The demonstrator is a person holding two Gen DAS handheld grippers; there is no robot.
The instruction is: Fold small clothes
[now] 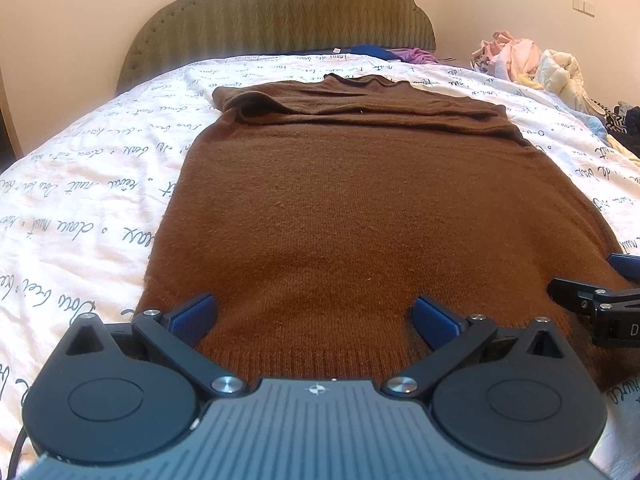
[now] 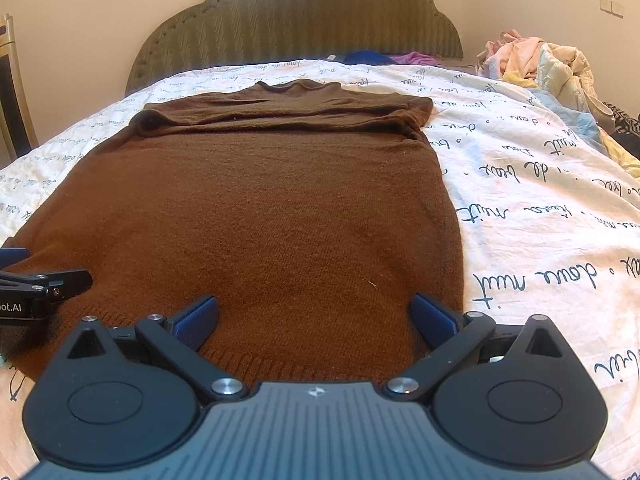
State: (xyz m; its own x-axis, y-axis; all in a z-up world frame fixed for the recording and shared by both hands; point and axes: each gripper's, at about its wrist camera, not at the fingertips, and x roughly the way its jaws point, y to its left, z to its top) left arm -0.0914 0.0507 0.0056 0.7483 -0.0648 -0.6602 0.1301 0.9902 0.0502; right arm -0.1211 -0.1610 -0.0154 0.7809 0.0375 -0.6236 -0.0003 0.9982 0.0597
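A brown knit sweater (image 1: 360,200) lies flat on the bed, hem toward me, its sleeves folded across the chest near the collar. It also shows in the right wrist view (image 2: 260,208). My left gripper (image 1: 316,318) is open, its blue pads over the left part of the hem. My right gripper (image 2: 316,316) is open over the right part of the hem. Each gripper shows at the edge of the other's view: the right one (image 1: 600,300), the left one (image 2: 32,288). Neither holds anything.
The sweater lies on a white quilt with script print (image 1: 80,200), also seen in the right wrist view (image 2: 540,200). A green padded headboard (image 1: 280,20) stands behind. A heap of light clothes (image 2: 540,64) sits at the far right. Blue and purple cloth (image 2: 384,58) lies by the headboard.
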